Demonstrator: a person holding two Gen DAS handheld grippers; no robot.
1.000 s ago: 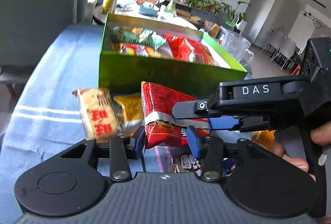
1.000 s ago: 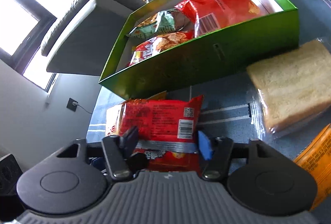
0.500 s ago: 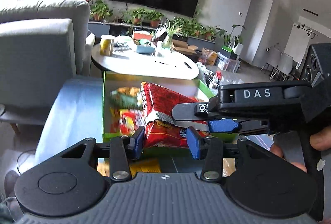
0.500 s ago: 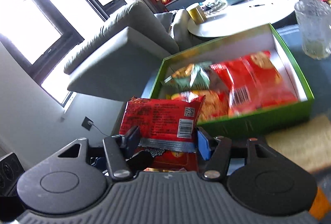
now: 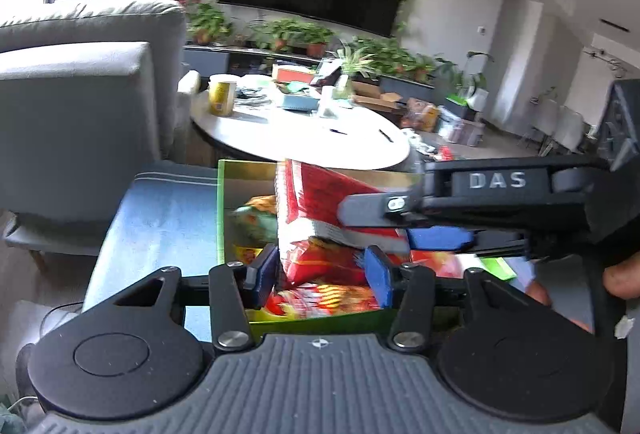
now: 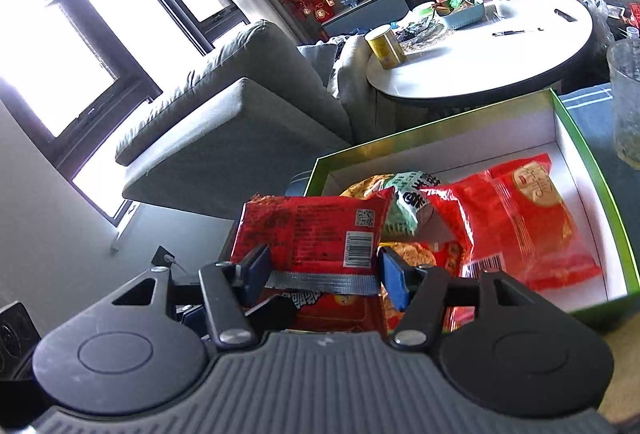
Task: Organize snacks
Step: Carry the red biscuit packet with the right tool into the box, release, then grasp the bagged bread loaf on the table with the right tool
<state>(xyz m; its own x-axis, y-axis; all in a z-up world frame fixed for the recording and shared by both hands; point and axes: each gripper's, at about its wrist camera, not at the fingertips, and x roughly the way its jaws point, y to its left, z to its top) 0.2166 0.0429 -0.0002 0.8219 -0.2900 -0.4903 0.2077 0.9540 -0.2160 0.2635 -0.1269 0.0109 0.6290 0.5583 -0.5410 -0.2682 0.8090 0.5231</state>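
A red snack packet (image 5: 320, 230) (image 6: 316, 238) is held in the air by both grippers, over the near left part of the green box (image 5: 221, 209) (image 6: 588, 153). My left gripper (image 5: 320, 270) is shut on its lower end. My right gripper (image 6: 324, 270) is shut on its silver seam and reaches in from the right in the left wrist view. Inside the box lie a large red bag (image 6: 528, 222), a green and white packet (image 6: 408, 201) and orange-red packets (image 6: 424, 258).
The box stands on a blue striped cloth (image 5: 160, 209). A glass jug (image 6: 626, 105) stands to its right. A grey sofa (image 5: 80, 105) is at left, and a round white table (image 5: 304, 137) with a yellow can (image 6: 386, 45) stands behind.
Both grippers have lifted the red packet off the cloth and carried it forward over the green box. The loose snacks and bread on the cloth have dropped out of view.
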